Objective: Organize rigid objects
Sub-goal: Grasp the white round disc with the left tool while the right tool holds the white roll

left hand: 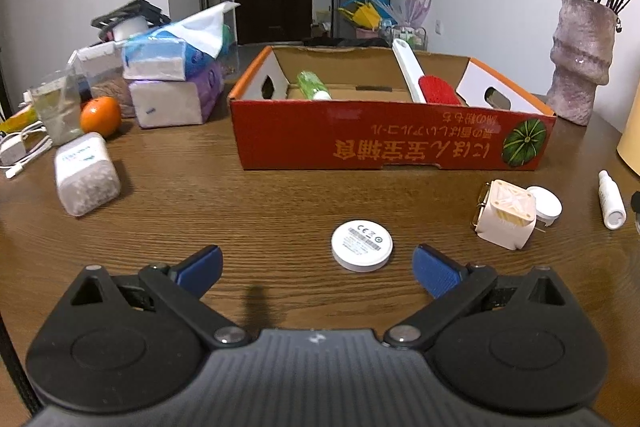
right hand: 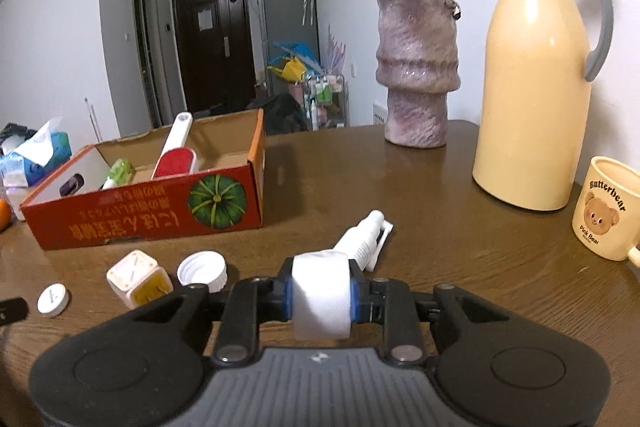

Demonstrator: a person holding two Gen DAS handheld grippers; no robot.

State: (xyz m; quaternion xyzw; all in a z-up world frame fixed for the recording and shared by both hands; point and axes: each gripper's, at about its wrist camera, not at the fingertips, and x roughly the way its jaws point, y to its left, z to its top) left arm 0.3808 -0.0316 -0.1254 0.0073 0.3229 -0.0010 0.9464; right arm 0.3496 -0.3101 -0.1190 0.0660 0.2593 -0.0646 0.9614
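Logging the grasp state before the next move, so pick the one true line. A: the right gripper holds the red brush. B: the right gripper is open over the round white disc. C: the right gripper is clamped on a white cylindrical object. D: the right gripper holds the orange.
C: in the right wrist view the right gripper is closed, its blue pads pressed on both sides of the white cylindrical object.

Each hand-held gripper [left hand: 316, 263] [right hand: 320, 297] has black linkages, silver pivot screws, blue pads and ribbed grey housing.
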